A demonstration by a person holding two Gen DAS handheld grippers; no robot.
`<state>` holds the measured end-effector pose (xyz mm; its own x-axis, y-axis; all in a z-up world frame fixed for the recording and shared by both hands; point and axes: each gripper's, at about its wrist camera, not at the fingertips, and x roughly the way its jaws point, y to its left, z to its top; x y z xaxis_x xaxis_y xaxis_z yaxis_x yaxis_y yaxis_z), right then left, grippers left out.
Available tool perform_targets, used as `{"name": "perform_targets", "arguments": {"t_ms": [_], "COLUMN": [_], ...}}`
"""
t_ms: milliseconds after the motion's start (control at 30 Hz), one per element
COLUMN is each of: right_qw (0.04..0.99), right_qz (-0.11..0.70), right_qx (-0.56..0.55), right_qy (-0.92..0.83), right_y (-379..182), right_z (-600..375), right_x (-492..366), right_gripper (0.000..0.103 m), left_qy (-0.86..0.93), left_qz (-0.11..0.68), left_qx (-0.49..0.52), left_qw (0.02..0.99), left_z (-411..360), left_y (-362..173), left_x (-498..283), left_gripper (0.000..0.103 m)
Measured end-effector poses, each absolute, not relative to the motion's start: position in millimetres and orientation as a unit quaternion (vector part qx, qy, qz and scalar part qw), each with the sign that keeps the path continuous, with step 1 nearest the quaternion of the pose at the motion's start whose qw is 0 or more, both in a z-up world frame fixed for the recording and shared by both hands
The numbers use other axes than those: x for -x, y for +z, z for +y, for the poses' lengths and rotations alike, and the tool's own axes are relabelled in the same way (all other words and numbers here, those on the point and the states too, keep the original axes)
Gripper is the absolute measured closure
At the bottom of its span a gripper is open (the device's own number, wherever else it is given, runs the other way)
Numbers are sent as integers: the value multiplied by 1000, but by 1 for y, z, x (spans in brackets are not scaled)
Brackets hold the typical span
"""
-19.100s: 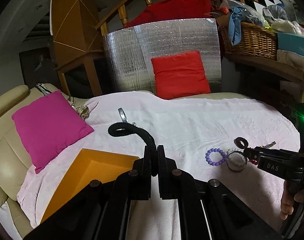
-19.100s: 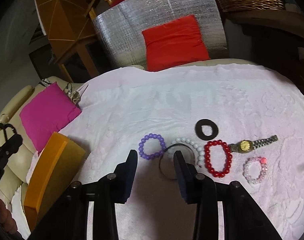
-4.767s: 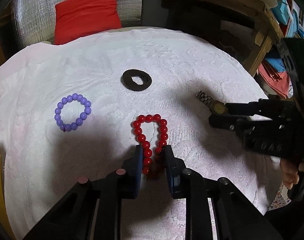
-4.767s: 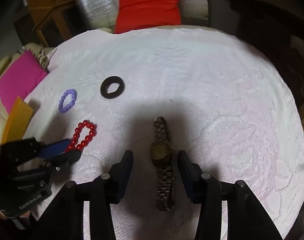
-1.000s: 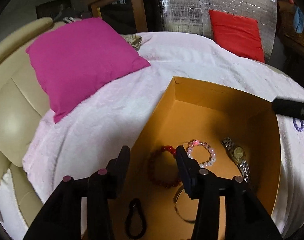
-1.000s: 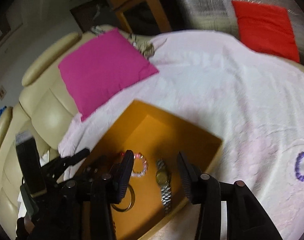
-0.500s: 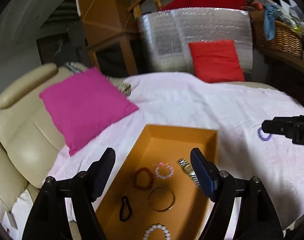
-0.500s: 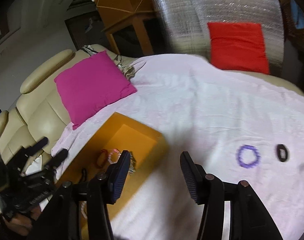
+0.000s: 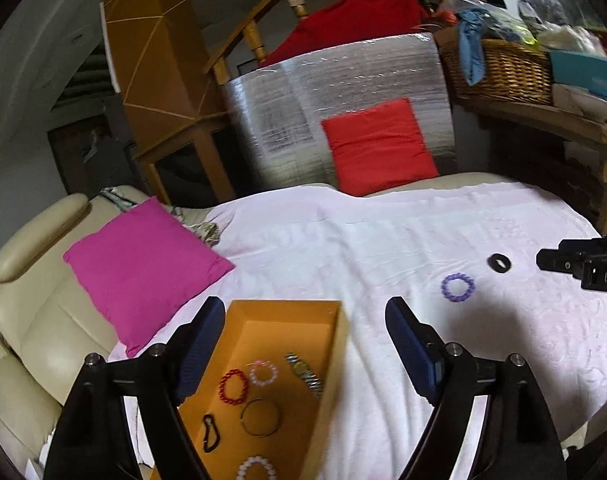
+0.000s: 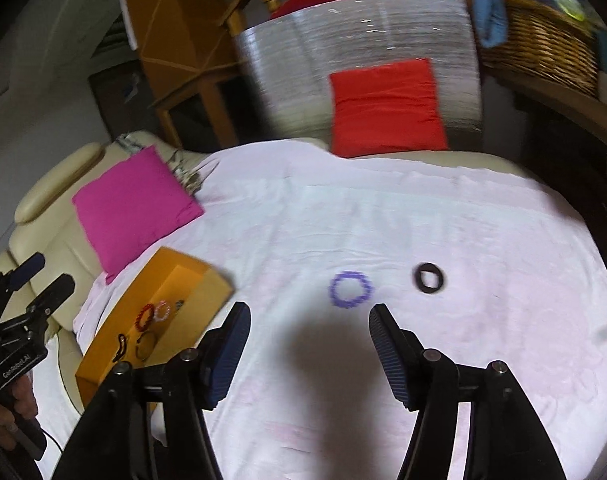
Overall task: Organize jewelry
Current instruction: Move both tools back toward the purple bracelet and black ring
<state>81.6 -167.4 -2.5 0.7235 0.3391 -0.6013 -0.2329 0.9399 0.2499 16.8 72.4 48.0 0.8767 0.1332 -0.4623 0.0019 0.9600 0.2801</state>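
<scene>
An orange box point(image 9: 279, 306) lies on the white cloth and holds a red bead bracelet point(image 9: 233, 386), a pink one point(image 9: 263, 373), a watch point(image 9: 305, 372), a thin bangle point(image 9: 260, 417) and other pieces. My left gripper point(image 9: 303, 308) hovers above the box's near end, its jaws opening with nothing between them. A purple bead bracelet point(image 10: 350, 289) and a black ring point(image 10: 429, 277) lie loose on the cloth. My right gripper point(image 10: 309, 312) hangs just short of the purple bracelet, jaws opening and empty. The left gripper point(image 10: 50, 271) also shows at the right wrist view's far left.
A magenta cushion point(image 9: 143, 264) rests on the cream sofa point(image 9: 27, 320) left of the box. A red cushion point(image 9: 377, 146) leans on a silver foil panel point(image 9: 335, 92) at the back. A wicker basket point(image 9: 499, 70) sits on a wooden shelf at right.
Both grippers have pulled up and back from the orange box and swung right. Their jaws have widened. The purple bracelet and black ring now lie ahead of the right gripper.
</scene>
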Motion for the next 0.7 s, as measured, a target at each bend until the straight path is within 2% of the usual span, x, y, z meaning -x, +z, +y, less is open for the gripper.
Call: {"name": "perform_targets", "arguments": {"t_ms": [400,700], "right_qw": [912,904], "right_qz": [351,371], "right_qx": [-176,-191], "right_qy": [116,91], "right_y": [-46,-59], "right_z": [-262,-288], "right_x": [-101,-114], "right_gripper": [36,36], "left_qy": [21,-5], "left_qz": [304,321], "left_qx": [-140,-156], "left_qw": [942,934], "left_z": [-6,-56], "left_y": [7,-19], "left_x": [-64,-84], "left_gripper": [20,20]}}
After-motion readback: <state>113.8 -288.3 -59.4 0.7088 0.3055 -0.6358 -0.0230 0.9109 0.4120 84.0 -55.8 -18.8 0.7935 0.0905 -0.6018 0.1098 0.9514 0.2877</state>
